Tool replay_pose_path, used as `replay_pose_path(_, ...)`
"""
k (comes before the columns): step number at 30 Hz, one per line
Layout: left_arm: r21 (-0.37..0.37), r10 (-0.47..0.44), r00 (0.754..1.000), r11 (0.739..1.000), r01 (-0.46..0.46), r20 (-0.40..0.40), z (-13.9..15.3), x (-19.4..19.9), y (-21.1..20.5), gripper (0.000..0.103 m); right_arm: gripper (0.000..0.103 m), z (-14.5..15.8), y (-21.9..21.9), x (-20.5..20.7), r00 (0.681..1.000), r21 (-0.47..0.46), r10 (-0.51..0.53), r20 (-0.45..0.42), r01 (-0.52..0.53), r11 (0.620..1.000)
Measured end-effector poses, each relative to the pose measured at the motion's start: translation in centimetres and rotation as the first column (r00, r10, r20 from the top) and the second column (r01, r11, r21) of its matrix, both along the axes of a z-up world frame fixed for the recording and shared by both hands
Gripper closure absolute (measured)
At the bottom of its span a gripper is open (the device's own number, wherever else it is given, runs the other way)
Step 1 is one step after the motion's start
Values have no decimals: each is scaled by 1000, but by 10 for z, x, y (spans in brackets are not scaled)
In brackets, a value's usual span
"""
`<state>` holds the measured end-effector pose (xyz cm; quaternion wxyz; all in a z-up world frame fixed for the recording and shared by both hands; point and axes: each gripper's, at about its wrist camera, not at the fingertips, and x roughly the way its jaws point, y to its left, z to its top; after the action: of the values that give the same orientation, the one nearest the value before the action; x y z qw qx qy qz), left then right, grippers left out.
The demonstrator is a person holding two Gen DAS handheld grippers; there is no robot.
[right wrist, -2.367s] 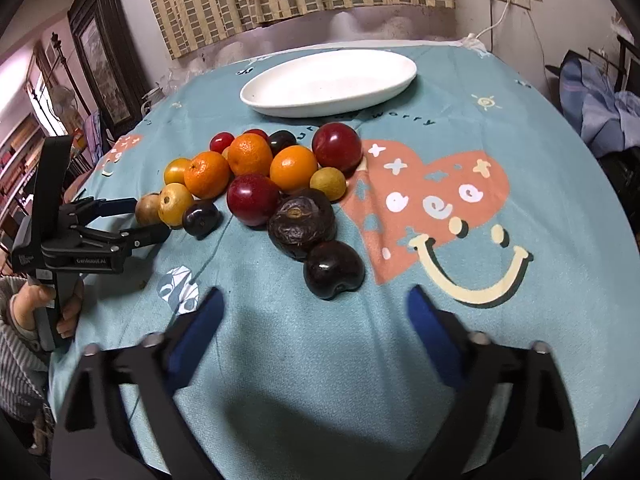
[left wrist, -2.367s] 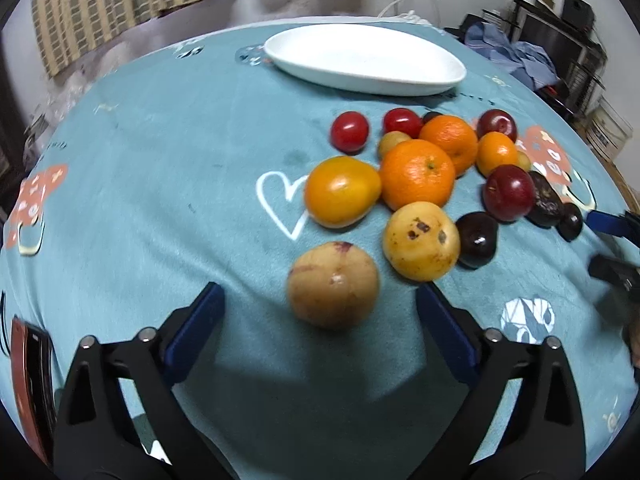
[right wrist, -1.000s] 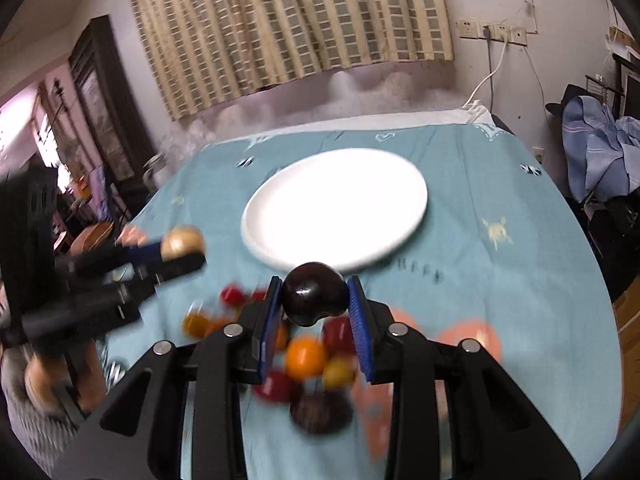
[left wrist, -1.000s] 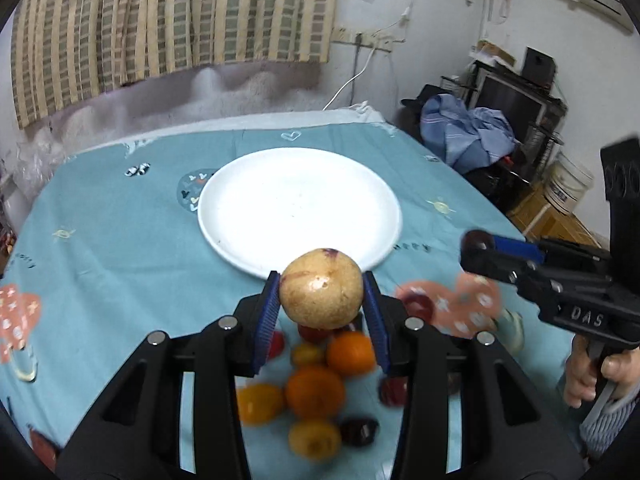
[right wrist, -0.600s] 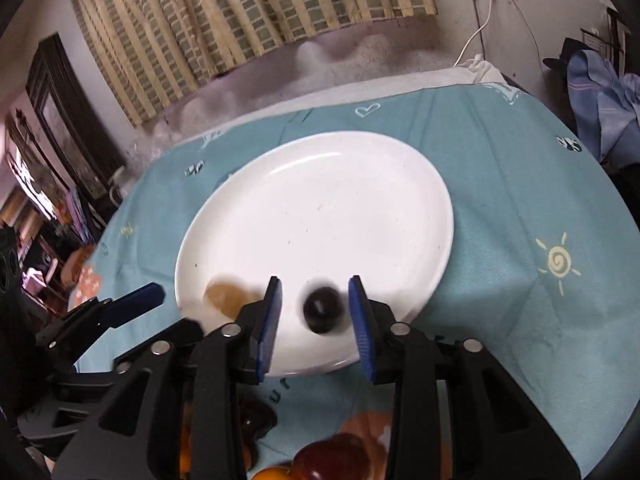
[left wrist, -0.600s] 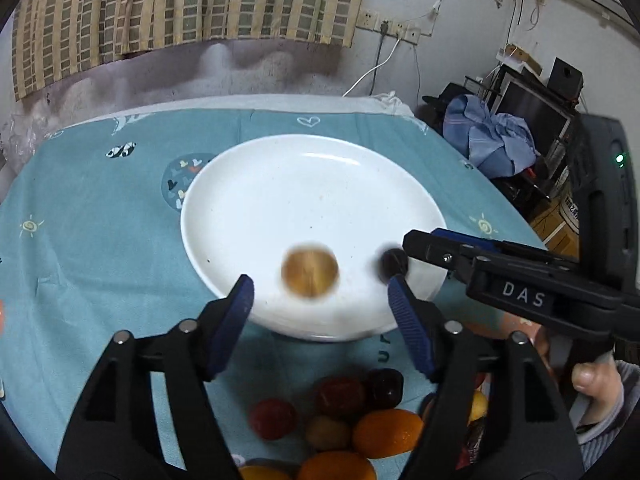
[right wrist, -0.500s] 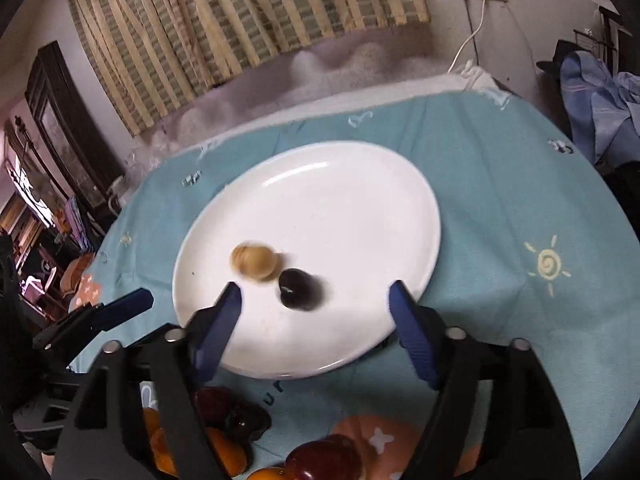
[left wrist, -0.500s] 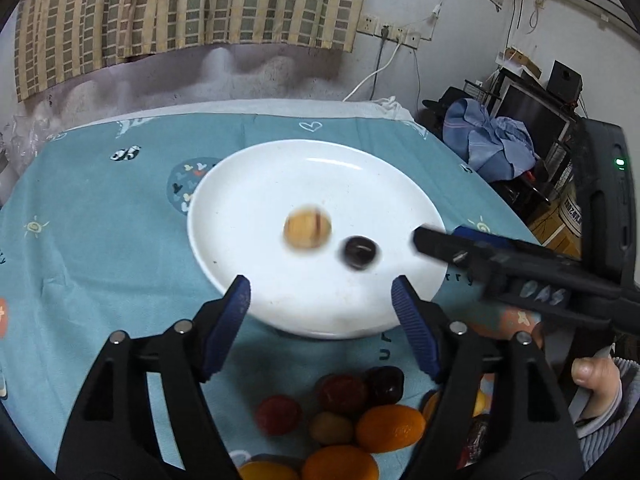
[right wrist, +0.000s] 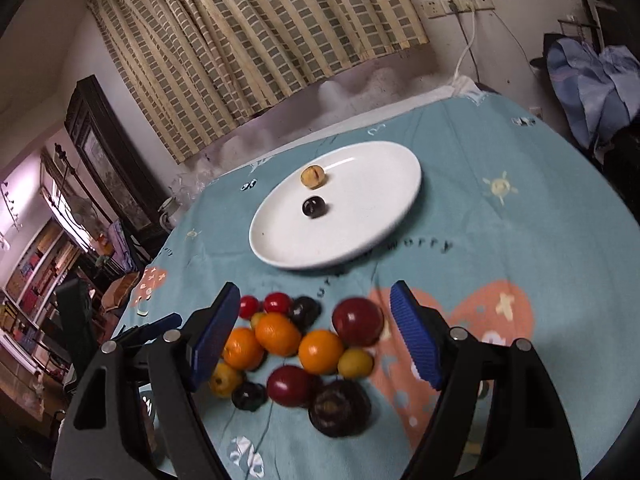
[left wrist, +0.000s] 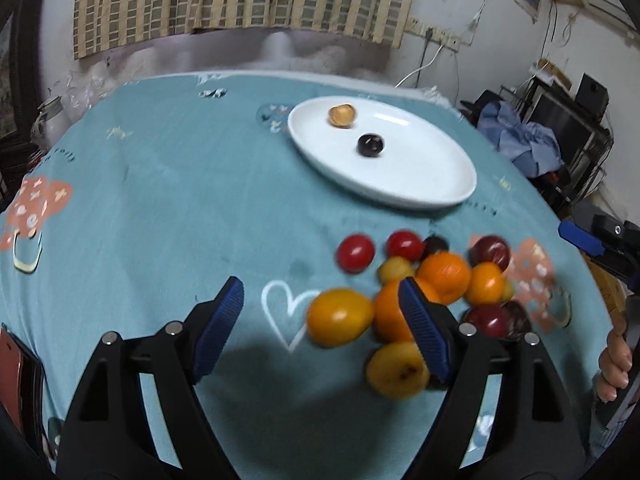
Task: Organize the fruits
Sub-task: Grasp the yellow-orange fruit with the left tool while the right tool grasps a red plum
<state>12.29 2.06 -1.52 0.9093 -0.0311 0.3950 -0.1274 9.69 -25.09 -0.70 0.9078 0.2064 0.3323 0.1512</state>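
Note:
A white plate (left wrist: 432, 176) (right wrist: 372, 184) at the far side of the table holds a tan fruit (left wrist: 342, 115) (right wrist: 313, 176) and a dark plum (left wrist: 370, 145) (right wrist: 314, 205). A pile of loose fruit lies nearer: oranges (left wrist: 445, 277) (right wrist: 321, 351), red tomatoes (left wrist: 355, 252) (right wrist: 277, 302), red plums (right wrist: 357, 321), yellow fruits (left wrist: 398, 369) and dark fruits (right wrist: 339, 402). My left gripper (left wrist: 322, 332) is open and empty above the cloth, just left of the pile. My right gripper (right wrist: 316, 340) is open and empty above the pile.
The table wears a teal cloth (left wrist: 160, 200) with printed hearts and faces. The right gripper shows at the right edge of the left wrist view (left wrist: 600, 244). A dark cabinet (right wrist: 108, 160) and clutter stand beyond the table edges.
Both grippers have let go of their fruit onto the plate, opened, and pulled back from the plate to above the fruit pile.

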Motion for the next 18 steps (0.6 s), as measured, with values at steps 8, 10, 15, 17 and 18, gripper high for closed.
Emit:
replay_pose_path(8,-30,-52,996,998,50,-70,-17,14,2,11,25,-10,-20,17,998,95,-28,-62,33,995)
replay_pose_path(10,1,1,997,1000,-1,-82,-20,17,13,11,25,-11,-20,17,997,90,-33,-64,38,995)
replay_pose_path(15,15,136,990,991,-135,-44,-11,14,44,7,25,-10,-22,12,998,83,-40,-51,44,996)
replay_pose_path(17,-54,153,988,987,-154,-33,-5,10,59,7,25,-9,-21,10,998,69,-45,-45,48,996)
replay_pose_path(18,-86,148,989,985,-150,-30,-3,7,63,7,25,-9,-20,10,998,63,-45,-42,48,997)
